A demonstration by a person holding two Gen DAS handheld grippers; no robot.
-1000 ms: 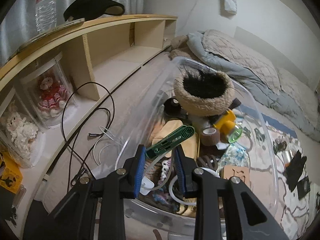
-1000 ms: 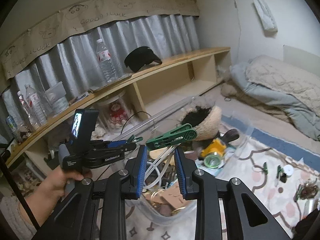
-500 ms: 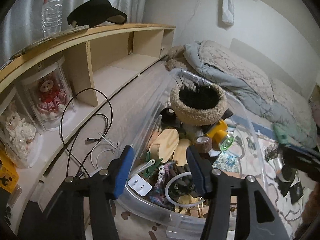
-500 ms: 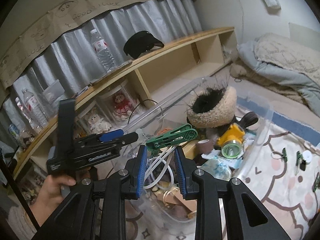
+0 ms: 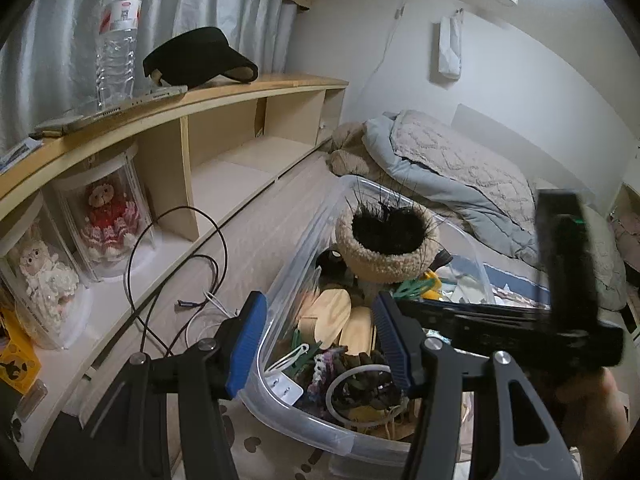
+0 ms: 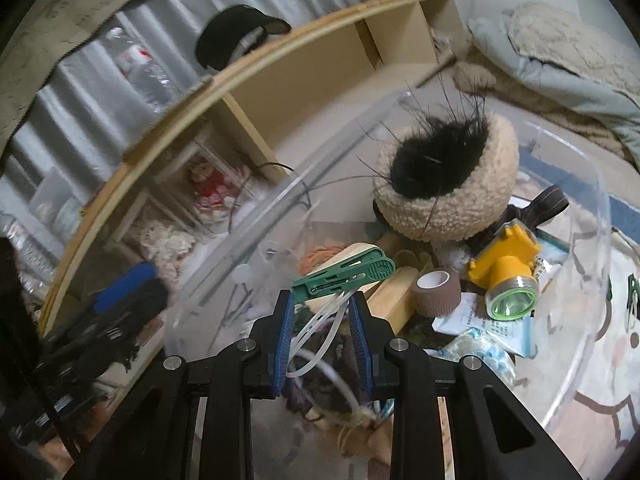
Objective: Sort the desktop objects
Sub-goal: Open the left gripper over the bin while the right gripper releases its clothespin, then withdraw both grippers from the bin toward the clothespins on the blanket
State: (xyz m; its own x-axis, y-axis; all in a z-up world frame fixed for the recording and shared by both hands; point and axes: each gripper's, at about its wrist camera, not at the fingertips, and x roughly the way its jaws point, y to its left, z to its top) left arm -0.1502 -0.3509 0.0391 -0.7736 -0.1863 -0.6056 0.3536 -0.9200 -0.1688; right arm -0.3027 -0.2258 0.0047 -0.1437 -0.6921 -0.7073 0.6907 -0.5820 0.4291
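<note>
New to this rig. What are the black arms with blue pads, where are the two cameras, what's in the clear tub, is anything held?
No robot here: a person holds a two-finger gripper in each hand, with a fisheye camera on each looking along its fingers. The left gripper is open and empty above the clear tub. The right gripper pinches a green clothespin. The tub holds a fuzzy hat, a yellow headlamp, a roll of brown tape and other small clutter.

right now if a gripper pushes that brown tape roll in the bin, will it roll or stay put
The brown tape roll stands on its flat end with its hollow core up, so a push would probably slide or tip it, not roll it. It rests on uneven clutter in the clear bin, so it may topple. It looks light and slightly soft, likely squashing a bit under pressure.
</note>
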